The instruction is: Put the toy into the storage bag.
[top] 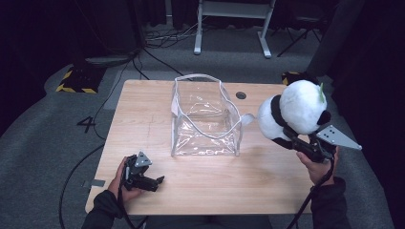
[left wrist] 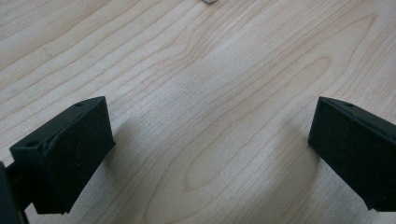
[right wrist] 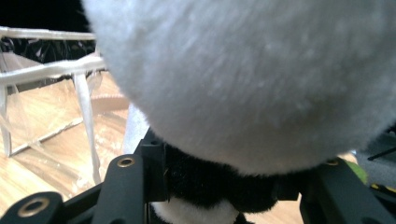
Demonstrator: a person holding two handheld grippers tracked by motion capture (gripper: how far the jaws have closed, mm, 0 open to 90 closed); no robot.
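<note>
A white and black plush panda (top: 295,110) hangs above the table's right edge, with my right gripper (top: 289,136) shut on its black lower part. In the right gripper view the plush panda (right wrist: 252,79) bulges over the jaws, which press its black fur from both sides. A clear plastic bag (top: 205,119) with white trim stands open at the table's middle, just left of the panda; the bag (right wrist: 51,107) is at left in the right gripper view. My left gripper (top: 157,181) rests low at the table's front left, open; its pads (left wrist: 70,154) stand wide apart over bare wood.
The wooden table (top: 143,119) has a round cable hole (top: 241,95) behind the bag. Cables (top: 157,43) and a white desk frame (top: 234,24) lie on the grey floor beyond. A yellow and black marked block (top: 76,78) sits off the far left corner.
</note>
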